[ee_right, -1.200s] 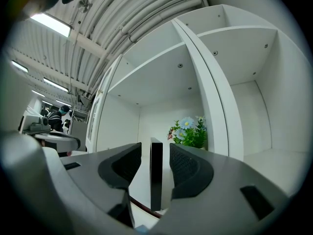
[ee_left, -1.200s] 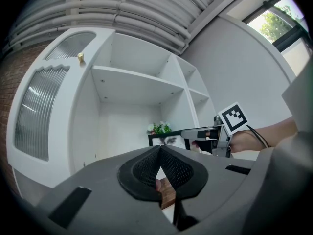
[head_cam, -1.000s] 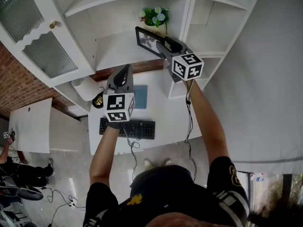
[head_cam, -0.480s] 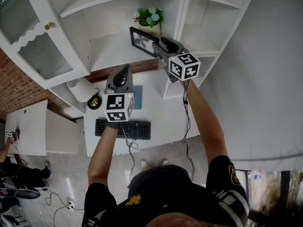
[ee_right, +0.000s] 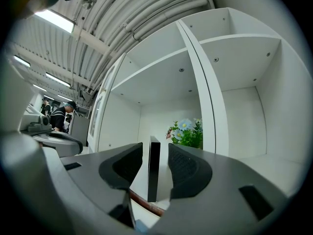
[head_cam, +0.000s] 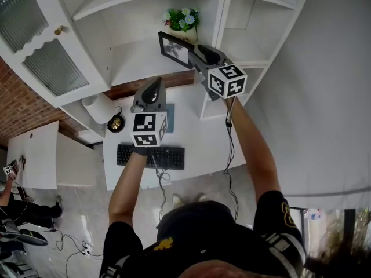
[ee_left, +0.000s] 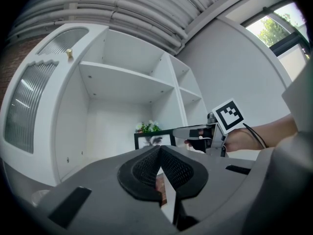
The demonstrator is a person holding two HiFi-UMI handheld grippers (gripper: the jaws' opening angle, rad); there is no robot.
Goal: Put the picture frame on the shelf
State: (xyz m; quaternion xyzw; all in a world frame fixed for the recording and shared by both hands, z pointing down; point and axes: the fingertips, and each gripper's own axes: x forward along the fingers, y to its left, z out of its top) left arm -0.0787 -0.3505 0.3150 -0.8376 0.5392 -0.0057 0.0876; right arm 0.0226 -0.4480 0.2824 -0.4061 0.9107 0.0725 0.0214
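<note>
The black picture frame [head_cam: 175, 49] stands upright at the front of the white shelf [head_cam: 130, 59], just ahead of a pot of flowers [head_cam: 184, 21]. My right gripper [head_cam: 197, 54] is at the frame's right edge. In the right gripper view the frame [ee_right: 153, 168] is edge-on between the jaws, with a gap on each side, so the right gripper [ee_right: 155, 155] is open. My left gripper [head_cam: 154, 84] hangs lower, over the desk, shut and empty [ee_left: 160, 150]. From there I see the frame [ee_left: 153, 140] and the right gripper [ee_left: 182, 129].
Below the shelf is a white desk [head_cam: 200, 138] with a black keyboard [head_cam: 152, 157], a blue notebook [head_cam: 170, 119] and a white cylinder [head_cam: 97, 108]. A cabinet door with ribbed glass [head_cam: 46, 62] stands open at the left. A vertical divider [head_cam: 223, 16] bounds the shelf bay on the right.
Over the last second the frame and the right gripper have shifted slightly up and left towards the shelf. In the last half second they have hardly moved. The left gripper rose a little.
</note>
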